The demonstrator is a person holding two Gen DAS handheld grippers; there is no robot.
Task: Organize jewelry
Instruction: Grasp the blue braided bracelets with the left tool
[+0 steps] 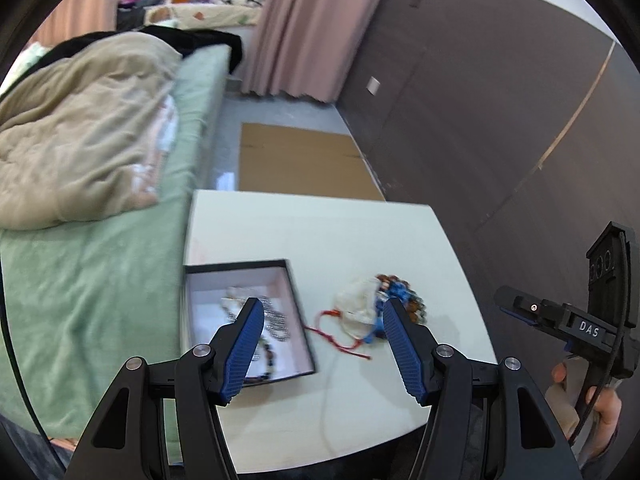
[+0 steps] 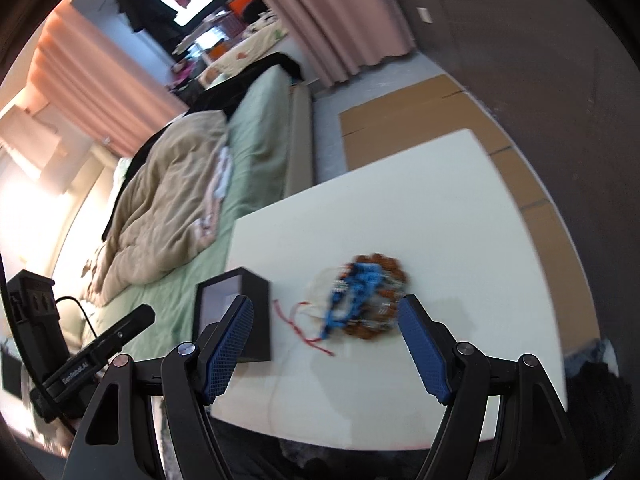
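Beside you is a big bed [image 1: 100, 288] with a green sheet and a lumpy tan blanket [image 1: 80, 136]. Next to the bed stands your white desk [image 1: 320, 232]. A flat brown cardboard [image 1: 304, 164] lies on the floor past the desk.

On the left side of the desk sits a black box [image 1: 296, 304] with a pale inside. Some dark and shiny bead strings [image 1: 276, 320] lie in it.

To the right of the box, on the desk, is a small pile of jewelry [image 2: 364, 296]. It has blue beads and brown beads bunched together, part of it on a little white pouch [image 1: 354, 306]. A thin red string [image 1: 340, 340] trails from the pouch toward the box.

Your left tool [image 1: 322, 308] is spread wide and holds nothing. Your right tool [image 2: 326, 306] is spread wide too, above the pile, also with nothing in it.
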